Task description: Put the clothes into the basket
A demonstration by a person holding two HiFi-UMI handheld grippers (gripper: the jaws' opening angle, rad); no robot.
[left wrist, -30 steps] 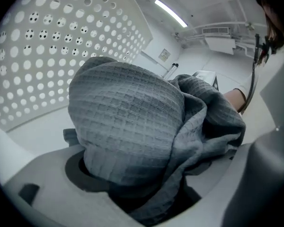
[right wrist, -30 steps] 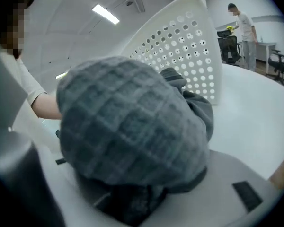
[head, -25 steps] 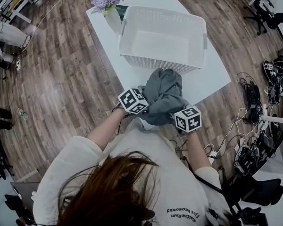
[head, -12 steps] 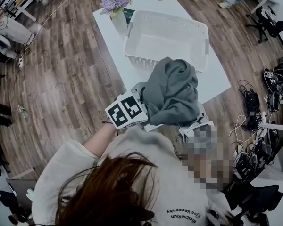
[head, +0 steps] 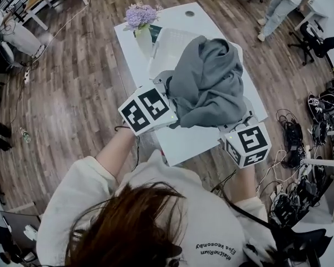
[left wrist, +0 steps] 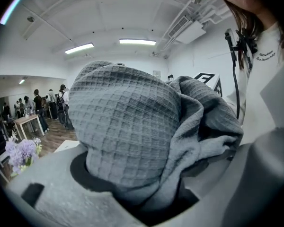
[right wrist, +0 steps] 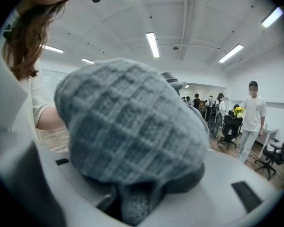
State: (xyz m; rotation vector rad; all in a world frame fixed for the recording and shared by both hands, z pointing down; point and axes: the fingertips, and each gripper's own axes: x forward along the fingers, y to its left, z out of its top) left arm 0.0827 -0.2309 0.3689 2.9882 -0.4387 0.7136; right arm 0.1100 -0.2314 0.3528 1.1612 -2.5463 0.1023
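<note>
- Holding the grey garment [head: 206, 85] bunched in the air with both tongs. In the head view my left gripper [head: 168, 93] bites it at its 8 o'clock edge and my right gripper [head: 234, 124] at its 5 o'clock edge.
- Both pairs of jaws are clamped on cloth, neither closed together nor empty. Each gripper view shows a thick wad of waffle-knit fabric stuffed between the jaws and bulging over them.
- The bundle hangs above the white table [head: 183, 141] and covers most of the white basket [head: 166, 43]. Only the basket corner at the bundle's 10 o'clock shows, beside the vase of purple flowers [head: 140, 18].
- I judge the cloth soft, limp and light. It folds and droops wherever I do not carry it, so it will sag and trail and not keep a shape.
- The knit looks grippy, not slick, so a pinch on a doubled fold should hold. A pinch on one thin layer could creep out.
- The best hold, I think, is the one I have: two wads well apart on the near side, so the bulk hangs between them.
- Nothing here is fragile. The risk I see is a loose fold catching the basket rim or brushing the vase at 10 o'clock when I let go.
</note>
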